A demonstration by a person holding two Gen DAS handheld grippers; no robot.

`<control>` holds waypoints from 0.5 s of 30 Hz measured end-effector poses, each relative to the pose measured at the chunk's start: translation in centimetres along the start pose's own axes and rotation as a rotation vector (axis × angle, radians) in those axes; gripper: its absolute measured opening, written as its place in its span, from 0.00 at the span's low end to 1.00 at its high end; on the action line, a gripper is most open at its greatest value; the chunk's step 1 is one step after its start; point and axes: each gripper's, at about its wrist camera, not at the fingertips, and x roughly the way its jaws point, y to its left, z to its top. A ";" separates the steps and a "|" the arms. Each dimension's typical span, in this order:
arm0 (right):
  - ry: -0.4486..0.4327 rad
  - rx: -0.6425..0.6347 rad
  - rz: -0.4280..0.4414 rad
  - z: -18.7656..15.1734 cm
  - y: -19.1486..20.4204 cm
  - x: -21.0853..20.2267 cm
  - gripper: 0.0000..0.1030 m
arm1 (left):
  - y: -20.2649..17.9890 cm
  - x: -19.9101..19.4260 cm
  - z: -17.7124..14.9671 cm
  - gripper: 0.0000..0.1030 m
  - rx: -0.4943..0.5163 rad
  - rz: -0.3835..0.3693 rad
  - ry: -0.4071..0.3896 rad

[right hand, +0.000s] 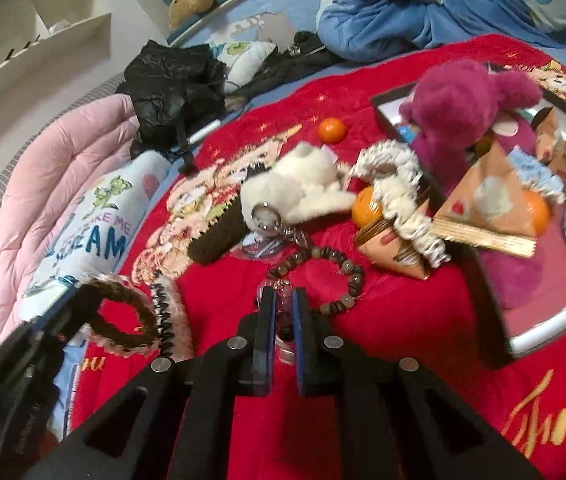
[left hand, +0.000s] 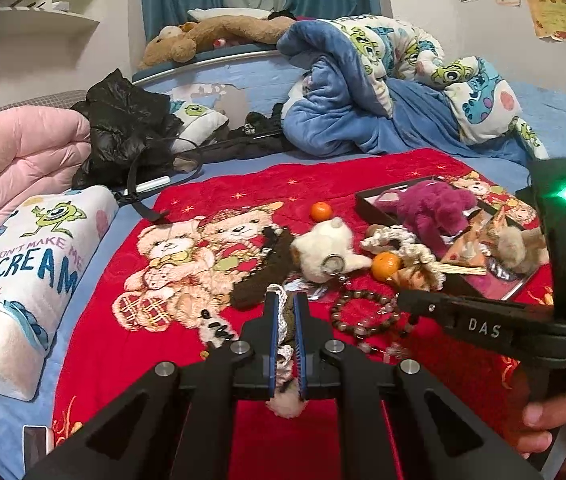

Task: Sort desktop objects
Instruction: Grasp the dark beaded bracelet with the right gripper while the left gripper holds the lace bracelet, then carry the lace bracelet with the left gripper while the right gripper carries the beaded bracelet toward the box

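Left hand-held gripper is clamping my fuzzy braided hair band; right hand-held gripper is pinching the bead bracelet over the red blanket.

Blanket on bed; tray at its right edge; plush bear in tray; bead bracelet before tray's left corner.

A red blanket covers the bed; mid-frame lie oranges, a white plush, beads.
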 end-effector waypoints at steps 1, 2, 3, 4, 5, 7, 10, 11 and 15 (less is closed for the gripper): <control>-0.007 0.001 0.000 0.1 -0.1 -0.4 0.09 | -0.5 -0.2 0.1 0.08 0.000 -0.004 -0.004; -0.019 0.003 -0.001 0.2 -0.3 -1.1 0.09 | -0.9 -0.4 0.2 0.08 -0.004 -0.015 -0.010; -0.025 0.005 -0.002 0.2 -0.5 -1.6 0.09 | -1.3 -0.8 0.4 0.08 -0.013 -0.031 -0.020; -0.033 0.007 -0.003 0.2 -0.7 -2.3 0.09 | -1.8 -1.2 0.7 0.08 -0.023 -0.047 -0.028; -0.042 0.008 -0.006 0.3 -1.0 -3.0 0.09 | -2.2 -1.5 0.9 0.08 -0.032 -0.063 -0.033; -0.059 0.011 -0.011 0.3 -1.5 -4.2 0.09 | -3.6 -2.1 1.3 0.08 -0.038 -0.094 -0.046; -0.088 0.014 -0.025 0.3 -2.6 -6.6 0.09 | -6.4 -2.8 1.6 0.08 -0.004 -0.113 -0.057; -0.102 0.015 -0.034 0.3 -3.0 -7.7 0.09 | -7.2 -3.0 1.7 0.08 0.005 -0.122 -0.058; -0.145 0.030 -0.059 0.1 -4.8 -11.1 0.09 | -10.8 -4.2 1.9 0.08 0.028 -0.171 -0.070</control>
